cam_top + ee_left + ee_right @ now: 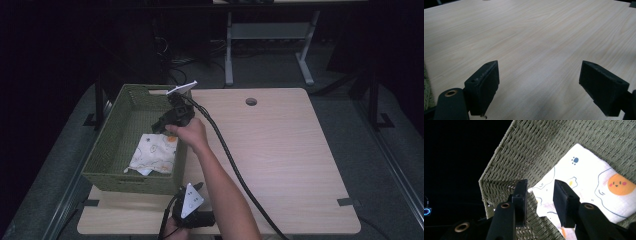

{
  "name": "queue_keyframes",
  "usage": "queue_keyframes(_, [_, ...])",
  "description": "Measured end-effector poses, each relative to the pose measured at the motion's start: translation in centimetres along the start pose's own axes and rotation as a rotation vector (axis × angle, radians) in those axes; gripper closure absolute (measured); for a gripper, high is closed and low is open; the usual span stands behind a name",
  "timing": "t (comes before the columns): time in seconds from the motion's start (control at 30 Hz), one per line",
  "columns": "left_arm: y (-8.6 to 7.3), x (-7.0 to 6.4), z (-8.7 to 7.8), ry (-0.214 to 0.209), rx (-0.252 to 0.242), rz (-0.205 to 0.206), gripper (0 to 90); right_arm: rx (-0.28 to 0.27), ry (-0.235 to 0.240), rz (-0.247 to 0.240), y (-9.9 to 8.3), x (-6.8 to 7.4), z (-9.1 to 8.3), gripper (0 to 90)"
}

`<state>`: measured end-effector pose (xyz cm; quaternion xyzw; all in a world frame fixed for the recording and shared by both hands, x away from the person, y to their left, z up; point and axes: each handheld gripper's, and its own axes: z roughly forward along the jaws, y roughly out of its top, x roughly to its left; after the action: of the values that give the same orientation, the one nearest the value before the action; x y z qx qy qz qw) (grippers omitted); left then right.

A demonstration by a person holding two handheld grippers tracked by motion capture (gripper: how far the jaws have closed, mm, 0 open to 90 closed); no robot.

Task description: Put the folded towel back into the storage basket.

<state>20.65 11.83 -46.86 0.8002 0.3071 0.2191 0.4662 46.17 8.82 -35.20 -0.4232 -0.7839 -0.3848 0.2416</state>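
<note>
White cloth [152, 153] printed with fried eggs and small paw marks lies folded flat on the floor of the green woven basket [107, 145], toward the basket's near right corner as the high view shows it. In the right gripper view the cloth [586, 182] spreads below the two black jaws, one orange smiling yolk on its far part, and one corner of it points toward the gap between the jaws.

The right tool [162, 125] hangs over the middle of the basket, above the cloth and clear of it, held by the person's right hand [189, 132] with the forearm reaching across the basket's right wall. Its jaws stand a narrow way apart with nothing between them; in its own view the right tool [539, 185] looks down along the basket's woven wall [524, 150].

The left tool [192, 210] rests low at the near edge of the light wooden surface [280, 150], just in front of the basket, its grey three-cornered plate on top. In its own view the left tool [539, 75] has its jaws spread wide, empty, over bare wood grain [536, 32].
</note>
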Motion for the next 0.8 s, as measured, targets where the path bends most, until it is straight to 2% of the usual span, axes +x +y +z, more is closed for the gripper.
queue_keyframes(0.27, [0.0, -0.1, -0.1, -0.004, -0.006, -0.005, 16.7, -0.026, 0.023, 0.001, -0.2, 0.0, -1.1, 61.0])
queue_keyframes(0.8, [0.0, -0.1, 0.0, 0.000, -0.002, 0.002, 16.7, -0.060, 0.026, -0.010, -0.7, -0.2, -3.6, 55.5])
